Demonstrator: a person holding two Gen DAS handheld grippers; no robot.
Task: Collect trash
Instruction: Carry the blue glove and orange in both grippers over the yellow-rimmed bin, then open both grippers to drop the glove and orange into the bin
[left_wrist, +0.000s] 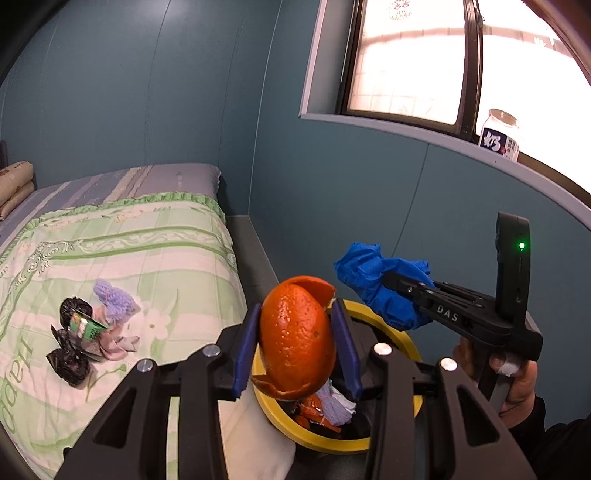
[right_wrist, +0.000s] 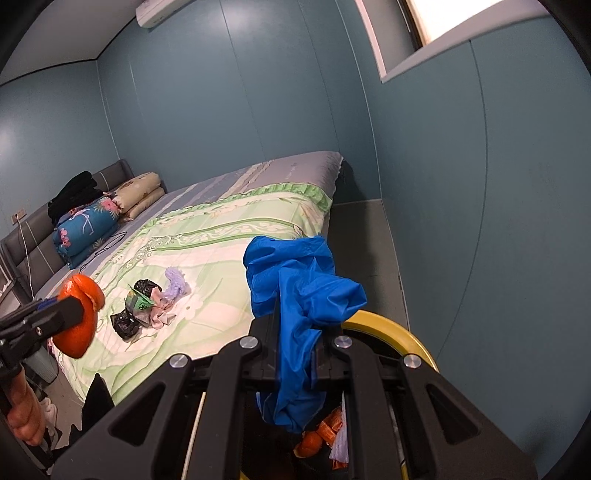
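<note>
My left gripper (left_wrist: 297, 334) is shut on a large orange peel (left_wrist: 295, 339) and holds it over the near rim of a yellow-rimmed trash bin (left_wrist: 391, 325). My right gripper (right_wrist: 295, 347) is shut on a crumpled blue glove (right_wrist: 299, 295) above the same bin (right_wrist: 391, 328); that gripper and the glove (left_wrist: 380, 284) also show in the left wrist view. The bin holds orange peel scraps (right_wrist: 325, 428) and a lilac wad. More trash lies on the bed: black crumpled bags (left_wrist: 70, 354), a green wrapper (left_wrist: 86, 326), a lilac knitted piece (left_wrist: 110, 299) and pale cloth.
The bed with a green floral quilt (left_wrist: 122, 240) fills the left. Pillows and a folded blue blanket (right_wrist: 85, 229) lie at its head. Blue walls close the corner behind the bin. A glass jar (left_wrist: 500, 134) stands on the window sill.
</note>
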